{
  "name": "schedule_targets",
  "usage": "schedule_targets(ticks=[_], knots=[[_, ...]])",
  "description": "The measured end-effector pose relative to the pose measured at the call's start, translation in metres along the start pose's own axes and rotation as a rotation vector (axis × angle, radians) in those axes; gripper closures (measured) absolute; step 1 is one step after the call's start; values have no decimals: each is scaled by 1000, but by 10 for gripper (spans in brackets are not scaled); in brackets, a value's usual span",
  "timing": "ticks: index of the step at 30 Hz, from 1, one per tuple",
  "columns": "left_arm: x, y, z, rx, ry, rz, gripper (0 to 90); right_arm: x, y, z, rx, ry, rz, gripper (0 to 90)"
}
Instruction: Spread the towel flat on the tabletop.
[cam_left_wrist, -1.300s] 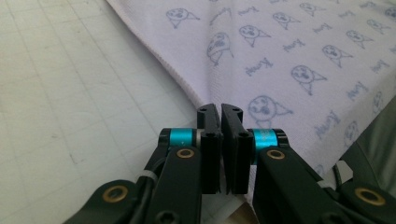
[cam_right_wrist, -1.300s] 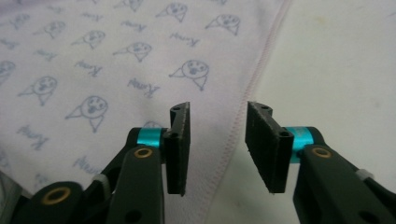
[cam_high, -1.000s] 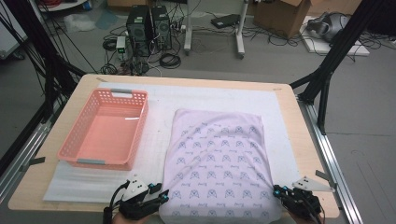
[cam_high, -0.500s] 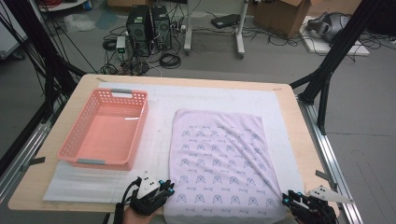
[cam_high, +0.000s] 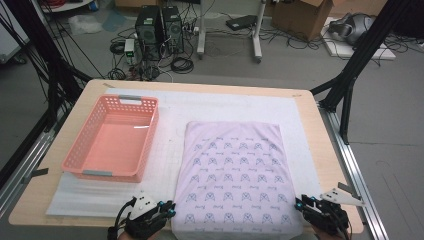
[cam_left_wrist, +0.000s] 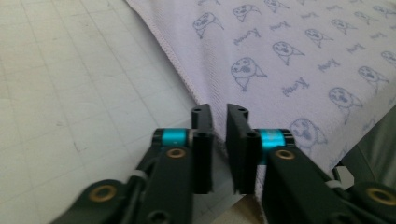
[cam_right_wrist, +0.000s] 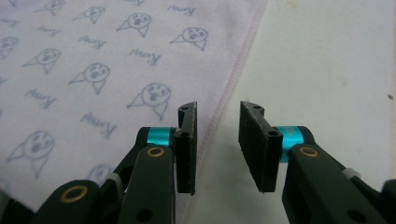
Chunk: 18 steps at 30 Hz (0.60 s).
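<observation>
A pale lilac cloth (cam_high: 232, 175) printed with small blue faces lies spread flat on the white foam mat (cam_high: 225, 105). My left gripper (cam_high: 170, 206) is at its near left corner. In the left gripper view its jaws (cam_left_wrist: 219, 112) show a narrow gap and have just been opening; the cloth's hem (cam_left_wrist: 187, 81) lies just beyond their tips, with nothing pinched. At the near right corner sits my right gripper (cam_high: 300, 202). Its jaws (cam_right_wrist: 217, 109) have also just opened, and they stand apart over the cloth's hem (cam_right_wrist: 233, 74) without pressing on it.
A pink plastic basket (cam_high: 82, 137) stands empty on the left of the mat. The wooden table (cam_high: 320, 130) ends close behind both grippers at the near edge. Black frame legs, computers and cables lie on the floor beyond.
Both grippers have let go of the cloth's near corners. The near edge, bunched and wider a second ago, now lies flat. The hands have hardly shifted.
</observation>
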<state>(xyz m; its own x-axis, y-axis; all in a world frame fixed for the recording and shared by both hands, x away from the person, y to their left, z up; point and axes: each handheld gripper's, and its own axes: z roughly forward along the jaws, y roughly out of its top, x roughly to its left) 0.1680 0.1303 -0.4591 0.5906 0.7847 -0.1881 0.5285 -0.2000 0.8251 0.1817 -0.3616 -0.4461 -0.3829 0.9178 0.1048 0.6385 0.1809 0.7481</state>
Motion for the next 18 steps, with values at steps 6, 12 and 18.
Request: schedule_targets(ticks=[6,12,18], knots=[[2,1,-1,-26,-8,-18,605,2,2,-1,41,-39,-31,884],[7,8,4,-67,-26,-37,574,1,-6,-15,26,-74,-22,660],[21,27,22,-76,-56,-44,569,-16,3,-12,-44,-48,4,624]])
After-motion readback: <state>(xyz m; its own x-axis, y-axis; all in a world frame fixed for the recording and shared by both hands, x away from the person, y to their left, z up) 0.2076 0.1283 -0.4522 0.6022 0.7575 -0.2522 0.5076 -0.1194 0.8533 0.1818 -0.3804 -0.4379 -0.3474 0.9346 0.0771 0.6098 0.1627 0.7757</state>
